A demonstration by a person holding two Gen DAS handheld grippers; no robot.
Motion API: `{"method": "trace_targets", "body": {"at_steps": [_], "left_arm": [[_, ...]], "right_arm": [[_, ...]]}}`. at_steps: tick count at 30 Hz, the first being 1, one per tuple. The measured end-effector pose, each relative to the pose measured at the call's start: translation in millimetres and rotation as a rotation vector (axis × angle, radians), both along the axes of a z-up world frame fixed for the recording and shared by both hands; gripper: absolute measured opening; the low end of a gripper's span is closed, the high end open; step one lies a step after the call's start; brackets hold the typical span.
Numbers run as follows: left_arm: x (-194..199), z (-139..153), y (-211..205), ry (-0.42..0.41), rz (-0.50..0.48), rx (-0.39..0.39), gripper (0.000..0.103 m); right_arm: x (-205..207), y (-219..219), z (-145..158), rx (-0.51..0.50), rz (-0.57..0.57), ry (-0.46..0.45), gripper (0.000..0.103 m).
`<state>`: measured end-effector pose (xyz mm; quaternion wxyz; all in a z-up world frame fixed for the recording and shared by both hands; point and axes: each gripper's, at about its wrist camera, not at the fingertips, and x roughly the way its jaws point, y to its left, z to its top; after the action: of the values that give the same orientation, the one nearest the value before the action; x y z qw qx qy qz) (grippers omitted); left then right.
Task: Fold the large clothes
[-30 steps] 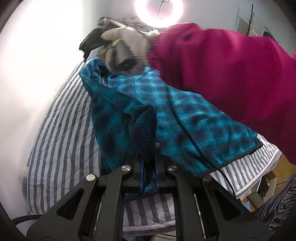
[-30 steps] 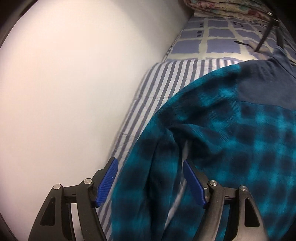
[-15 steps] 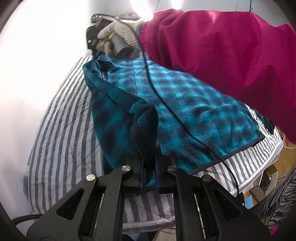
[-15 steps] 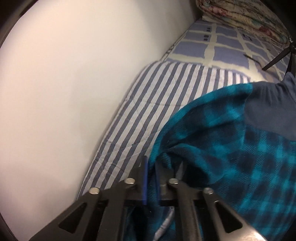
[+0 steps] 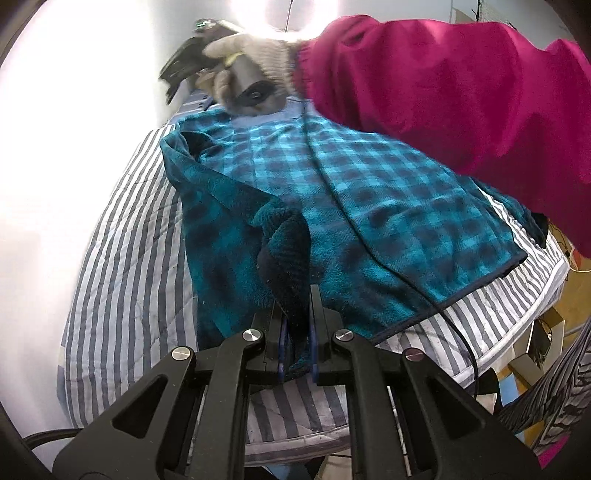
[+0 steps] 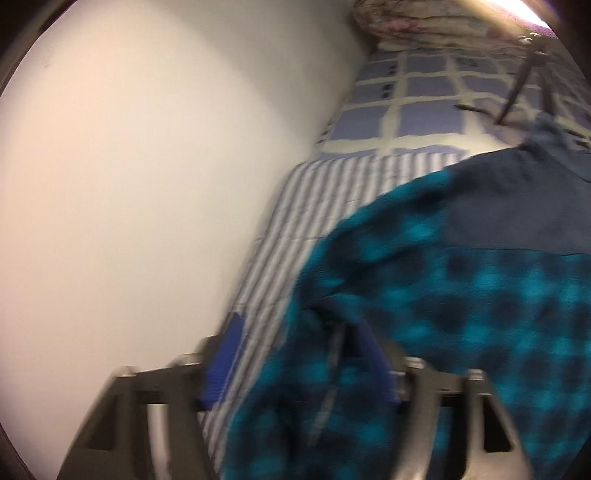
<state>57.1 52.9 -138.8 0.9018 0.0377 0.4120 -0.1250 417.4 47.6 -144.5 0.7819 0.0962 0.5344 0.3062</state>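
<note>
Striped bedding (image 5: 129, 258) fills the scene, grey and white, and it is the landmark for everything else: a pale wall (image 6: 147, 184) runs along its far side, a blue-and-cream checked quilt (image 6: 424, 103) lies beyond its end, and a rolled floral blanket (image 6: 424, 22) sits past that. A ring light (image 5: 291, 14) glares above. Crossing over the bedding from the right is a magenta sleeve (image 5: 461, 85), hiding the shirt's upper right part, and a black cable (image 5: 369, 221) trails down across the fabric and off the bedding's near edge.

On top of the bedding lies the teal plaid fleece shirt (image 5: 369, 192), spread fairly flat on its right half with a dark-trimmed hem near the bedding's near edge. Its left side is lifted into a thick fold, with a dark ribbed cuff (image 5: 288, 251) bunched at the front. A plain navy panel (image 6: 517, 206) shows near the checked quilt.

Left gripper (image 5: 297, 343) is clamped tight on that bunched fold, blue pads pressing the fleece from both sides. Right gripper (image 6: 299, 358), held in a grey-gloved hand (image 5: 255, 70) above the shirt's far end, is blurred, yet its blue pads stand spread wide with fleece draped between and over them.
</note>
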Motion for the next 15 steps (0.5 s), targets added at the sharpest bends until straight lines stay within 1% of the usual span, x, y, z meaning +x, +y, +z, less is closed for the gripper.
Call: {"method": "trace_targets", "body": {"at_steps": [2, 3, 5, 6, 7, 8, 9, 11, 13, 15], "left_arm": [[0.8, 0.1, -0.4, 0.001, -0.003, 0.001, 0.007], [0.7, 0.3, -0.6, 0.000, -0.005, 0.001, 0.007], [1.1, 0.4, -0.1, 0.000, -0.010, 0.001, 0.007], [0.8, 0.4, 0.0, -0.002, -0.010, 0.003, 0.007], [0.5, 0.1, 0.2, -0.002, -0.012, 0.006, 0.007], [0.3, -0.3, 0.4, -0.003, -0.013, 0.010, 0.007], [0.1, -0.9, 1.0, -0.004, -0.011, 0.014, 0.007], [-0.3, -2.4, 2.5, -0.008, -0.010, 0.026, 0.007], [-0.9, -3.5, 4.6, -0.008, -0.008, 0.033, 0.007], [-2.2, -3.1, 5.1, -0.017, -0.008, 0.046, 0.007]], "right_arm": [[-5.4, 27.3, -6.3, -0.080, 0.044, -0.018, 0.056], [-7.5, 35.2, -9.6, -0.098, 0.062, -0.020, 0.054], [-13.7, 57.6, -17.8, -0.143, 0.103, -0.021, 0.043], [-15.0, 64.0, -22.3, -0.166, 0.110, -0.023, 0.040], [-16.1, 72.6, -28.4, -0.195, 0.118, -0.020, 0.029], [-16.6, 76.7, -32.6, -0.207, 0.126, -0.017, 0.010], [-17.1, 79.9, -36.3, -0.217, 0.134, -0.012, 0.001], [-17.4, 77.7, -35.0, -0.229, 0.123, -0.025, 0.000], [-15.6, 66.3, -22.2, -0.198, 0.106, -0.047, 0.000], [-9.9, 44.4, -6.5, -0.157, 0.077, -0.067, 0.000]]}}
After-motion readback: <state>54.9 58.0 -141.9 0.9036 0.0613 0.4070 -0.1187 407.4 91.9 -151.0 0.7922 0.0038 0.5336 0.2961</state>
